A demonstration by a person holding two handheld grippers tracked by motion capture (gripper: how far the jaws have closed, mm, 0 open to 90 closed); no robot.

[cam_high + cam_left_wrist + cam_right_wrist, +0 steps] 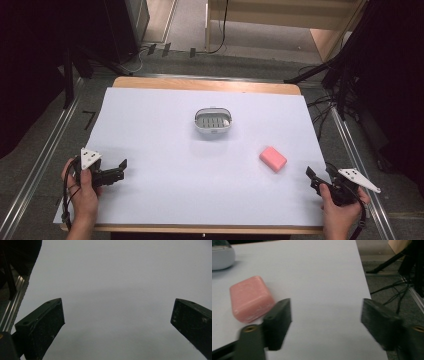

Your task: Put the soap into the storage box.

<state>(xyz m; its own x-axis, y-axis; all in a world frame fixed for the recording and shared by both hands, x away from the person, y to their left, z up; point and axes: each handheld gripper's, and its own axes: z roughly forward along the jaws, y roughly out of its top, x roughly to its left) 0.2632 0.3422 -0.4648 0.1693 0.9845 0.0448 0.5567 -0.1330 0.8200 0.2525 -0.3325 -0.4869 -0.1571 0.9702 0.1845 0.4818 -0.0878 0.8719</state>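
Both grippers idle at the near corners, nothing held. Right gripper (314,180) sits at the near right edge of the table, jaws spread wide, empty; in the right gripper view (325,322) only white sheet lies between the two black jaws. Left gripper (119,169) is at the near left, jaws also wide apart and empty, with blank sheet between them in the left gripper view (117,320).

Pink soap bar (273,159) lies flat on the white sheet (150,130), just ahead of the right gripper and toward the table's middle, apart from it, no contact. In the right gripper view the soap bar (250,298) sits to the left of the jaw gap, just past the left jaw, so it is not lined up yet. Its long axis runs diagonally in the high view, from far-left to near-right.

White soap dish (214,121) with a slotted insert stands farther back near the table's centre, well apart from the bar; its edge shows at top left in the right gripper view (222,258).

Right hand (342,207) is clearly nearer the bar; left hand (85,192) is well apart, across the table. Judged next move: the right gripper swings left and forward to bracket the bar across its short side. Dish looks like the likely target.
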